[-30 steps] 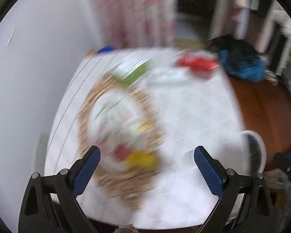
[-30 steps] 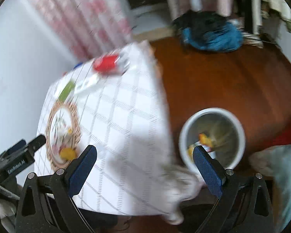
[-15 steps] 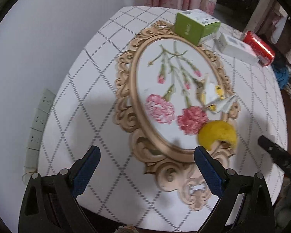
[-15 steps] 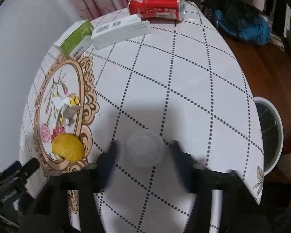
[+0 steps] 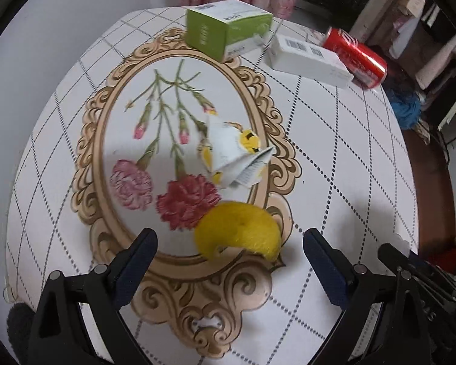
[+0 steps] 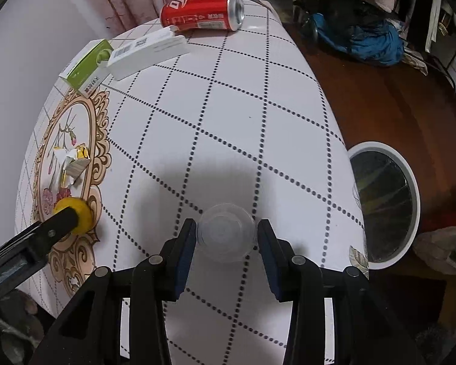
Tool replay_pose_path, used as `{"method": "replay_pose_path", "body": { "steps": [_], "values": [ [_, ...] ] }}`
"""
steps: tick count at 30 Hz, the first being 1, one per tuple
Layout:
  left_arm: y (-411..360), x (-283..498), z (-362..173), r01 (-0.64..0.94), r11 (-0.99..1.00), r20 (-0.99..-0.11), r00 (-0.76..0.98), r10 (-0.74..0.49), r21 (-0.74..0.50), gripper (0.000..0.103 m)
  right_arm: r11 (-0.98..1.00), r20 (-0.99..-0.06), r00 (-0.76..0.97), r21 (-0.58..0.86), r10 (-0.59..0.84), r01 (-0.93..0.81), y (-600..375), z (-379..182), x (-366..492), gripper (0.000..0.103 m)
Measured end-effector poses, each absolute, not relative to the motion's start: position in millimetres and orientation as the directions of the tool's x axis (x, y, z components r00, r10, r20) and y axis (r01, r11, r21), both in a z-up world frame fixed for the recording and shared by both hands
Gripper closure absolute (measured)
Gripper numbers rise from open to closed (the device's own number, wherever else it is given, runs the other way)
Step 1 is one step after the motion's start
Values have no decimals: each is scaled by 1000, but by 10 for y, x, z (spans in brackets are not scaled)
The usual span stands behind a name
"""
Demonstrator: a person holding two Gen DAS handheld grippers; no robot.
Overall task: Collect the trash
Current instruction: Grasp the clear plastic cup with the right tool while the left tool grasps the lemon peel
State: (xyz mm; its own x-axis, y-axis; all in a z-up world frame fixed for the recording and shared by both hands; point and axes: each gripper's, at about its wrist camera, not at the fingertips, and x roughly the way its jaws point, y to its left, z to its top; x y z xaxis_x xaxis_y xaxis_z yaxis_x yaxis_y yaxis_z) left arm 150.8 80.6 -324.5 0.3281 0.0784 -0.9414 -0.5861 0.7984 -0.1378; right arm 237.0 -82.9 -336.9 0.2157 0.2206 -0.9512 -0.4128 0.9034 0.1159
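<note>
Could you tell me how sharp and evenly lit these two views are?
Left wrist view: mostly sharp, slight smear on the peel and the green box, fisheye bending the table edges. Right wrist view: crisp, a broad soft shadow around the clear cup, a bright glint on the can rim.

A yellow, crescent-shaped peel (image 5: pixel 238 229) lies just ahead of the wide-spread left gripper (image 5: pixel 229 252), between its fingers, with a crumpled white-and-yellow wrapper (image 5: pixel 231 149) a little beyond it. A clear plastic cup (image 6: pixel 226 232) sits between the right gripper's (image 6: pixel 227 243) fingers, which stand close on either side; contact cannot be told. Far ahead of both lie a green box (image 5: pixel 225 32), a flat white box (image 5: pixel 308 60) and a red can (image 6: pixel 203 12) on its side.
</note>
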Motion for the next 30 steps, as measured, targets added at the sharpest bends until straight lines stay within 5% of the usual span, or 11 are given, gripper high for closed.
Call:
{"method": "replay_pose_path", "body": {
  "steps": [2,14,30],
  "values": [
    [777,1530,-3265,-583,803,-942,324,92,-122,25,903,-950,215,121,225,-412,-846,-3372,2365,60],
    [700,1464,-3236,-576,811,-931,342,127,-101,67,898,-947,218,126,235,-421,-840,-3375,2364,60],
    [599,1401,-2708,-543,839,-869,433,240,-38,78,884,-923,270,131,273,-449,-860,-3067,2322,60]
  ]
}}
